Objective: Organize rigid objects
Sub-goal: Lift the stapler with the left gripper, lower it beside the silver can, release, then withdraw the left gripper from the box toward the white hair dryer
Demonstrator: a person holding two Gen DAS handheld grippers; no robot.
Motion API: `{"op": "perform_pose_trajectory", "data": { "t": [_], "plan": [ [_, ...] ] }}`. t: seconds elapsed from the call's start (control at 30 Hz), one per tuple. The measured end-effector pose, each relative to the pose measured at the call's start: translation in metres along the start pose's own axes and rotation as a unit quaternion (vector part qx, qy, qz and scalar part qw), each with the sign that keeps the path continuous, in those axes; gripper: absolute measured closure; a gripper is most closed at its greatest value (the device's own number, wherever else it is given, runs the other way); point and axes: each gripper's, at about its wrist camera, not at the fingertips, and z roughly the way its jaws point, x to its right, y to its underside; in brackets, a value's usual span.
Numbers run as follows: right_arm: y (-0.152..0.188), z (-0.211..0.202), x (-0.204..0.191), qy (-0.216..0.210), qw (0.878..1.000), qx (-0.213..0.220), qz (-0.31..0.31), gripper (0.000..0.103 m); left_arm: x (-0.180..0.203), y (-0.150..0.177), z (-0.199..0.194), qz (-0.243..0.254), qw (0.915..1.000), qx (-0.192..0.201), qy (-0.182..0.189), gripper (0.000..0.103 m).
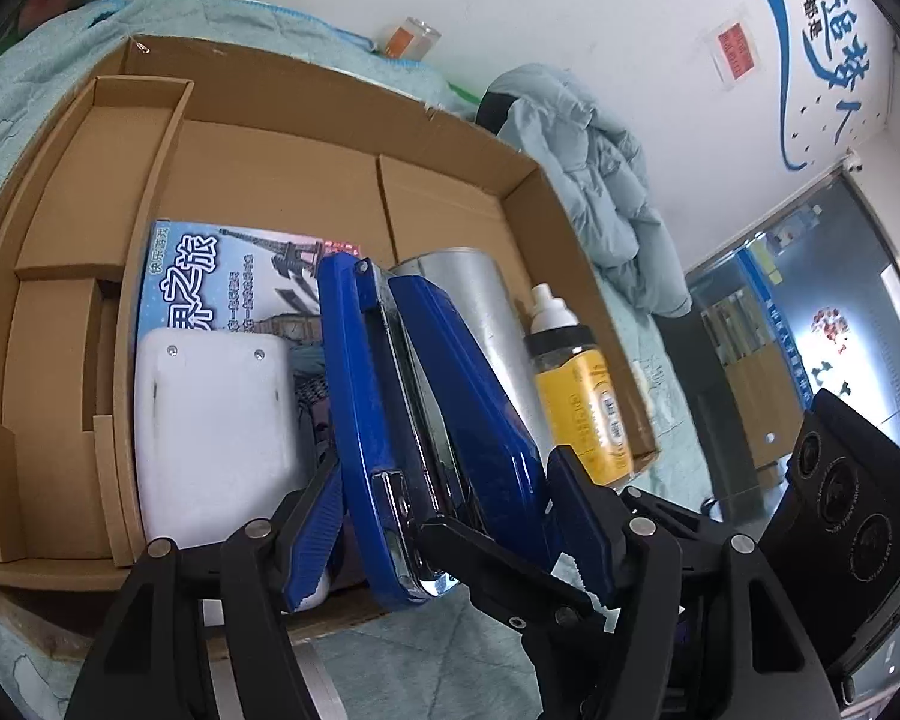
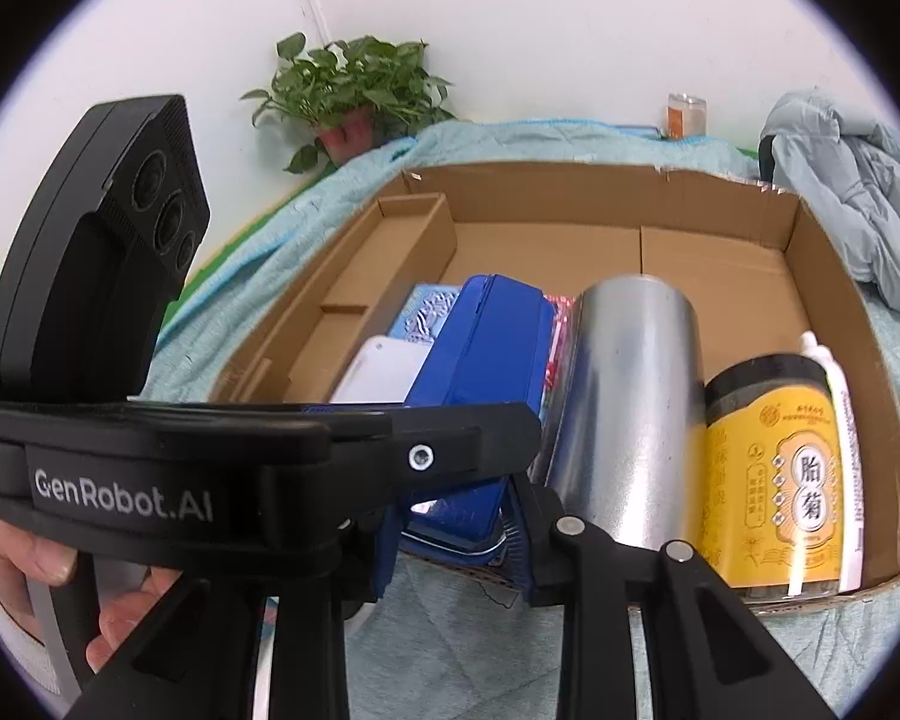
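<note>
Left tool (image 1: 444, 534): spread wide around a blue stapler (image 1: 426, 420), pads apart from its sides, not gripping. Stapler lies in the cardboard box (image 1: 306, 102), directly ahead between the fingers. Left of the tool: white case (image 1: 216, 420) atop a blue printed card box (image 1: 222, 276). Right of the tool: silver can (image 1: 480, 300), then yellow-labelled jar (image 1: 582, 396) with a white bottle (image 2: 834, 420) beside it.

Right tool (image 2: 456, 546): one finger hidden behind the left tool's body; state cannot be told. Silver can just ahead.
</note>
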Motion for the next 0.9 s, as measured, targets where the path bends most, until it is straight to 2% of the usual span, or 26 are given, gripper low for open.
{"op": "perform_pose_trajectory", "data": {
  "t": [0.1,0.17,0.23,0.3,0.33,0.37,0.4,0.43,0.5,0.53,0.57,0.6,0.63,0.67,0.73,0.8,0.83,0.87,0.9],
  "plan": [
    [0.004,0.005,0.004,0.002,1.0,-0.009,0.013,0.074,0.0,0.001,0.008,0.005,0.9997,-0.013,-0.019,0.037],
    [0.007,0.006,0.005,0.002,1.0,-0.009,0.019,0.074,0.006,0.002,0.006,0.027,0.9986,-0.004,-0.046,0.036],
    [0.009,0.003,0.002,0.027,1.0,-0.002,0.008,0.068,0.012,0.002,0.0,0.047,0.9964,0.01,-0.069,0.033],
    [0.01,-0.003,-0.001,0.019,1.0,0.014,0.0,0.059,0.013,0.001,-0.009,0.049,0.9962,0.02,-0.069,0.031],
    [0.01,-0.007,-0.003,0.025,0.999,0.021,-0.004,0.059,0.014,0.001,-0.014,0.053,0.995,0.031,-0.078,0.031],
    [0.011,-0.014,-0.008,0.048,0.998,0.036,-0.016,0.057,0.015,0.002,-0.019,0.056,0.9941,0.038,-0.084,0.031],
    [0.013,-0.019,-0.01,0.056,0.997,0.048,-0.026,0.049,0.015,0.004,-0.024,0.06,0.9931,0.046,-0.09,0.031],
    [0.015,-0.026,-0.012,0.055,0.996,0.061,-0.031,0.035,0.016,0.008,-0.031,0.065,0.9914,0.058,-0.098,0.031],
    [0.022,-0.039,-0.012,0.052,0.995,0.081,-0.031,0.02,0.018,0.017,-0.045,0.076,0.9865,0.089,-0.114,0.03],
    [0.027,-0.045,-0.012,0.06,0.994,0.091,-0.032,0.018,0.02,0.027,-0.056,0.088,0.9792,0.121,-0.137,0.027],
    [0.033,-0.05,-0.012,0.071,0.992,0.099,-0.035,0.017,0.022,0.035,-0.064,0.095,0.9726,0.145,-0.155,0.015],
    [0.039,-0.052,-0.011,0.08,0.991,0.099,-0.036,0.01,0.025,0.046,-0.071,0.101,0.9638,0.173,-0.176,0.0],
    [0.046,-0.053,-0.009,0.09,0.991,0.093,-0.036,0.007,0.029,0.062,-0.081,0.107,0.949,0.216,-0.203,0.0],
    [0.053,-0.052,-0.006,0.093,0.992,0.083,-0.032,0.007,0.032,0.073,-0.086,0.114,0.9389,0.238,-0.22,0.0],
    [0.067,-0.05,0.0,0.102,0.992,0.069,-0.02,0.005,0.036,0.097,-0.088,0.125,0.9265,0.25,-0.252,0.0],
    [0.075,-0.047,0.002,0.107,0.993,0.057,-0.016,0.004,0.037,0.111,-0.086,0.119,0.9229,0.246,-0.272,0.001],
    [0.078,-0.045,0.002,0.104,0.993,0.051,-0.013,0.004,0.036,0.12,-0.085,0.117,0.9237,0.244,-0.272,0.001],
    [0.082,-0.043,0.003,0.096,0.994,0.043,-0.006,0.004,0.036,0.127,-0.085,0.113,0.9268,0.239,-0.266,0.006],
    [0.086,-0.042,0.003,0.092,0.995,0.039,-0.002,0.005,0.034,0.133,-0.085,0.107,0.931,0.234,-0.259,0.03]
  ]
}}
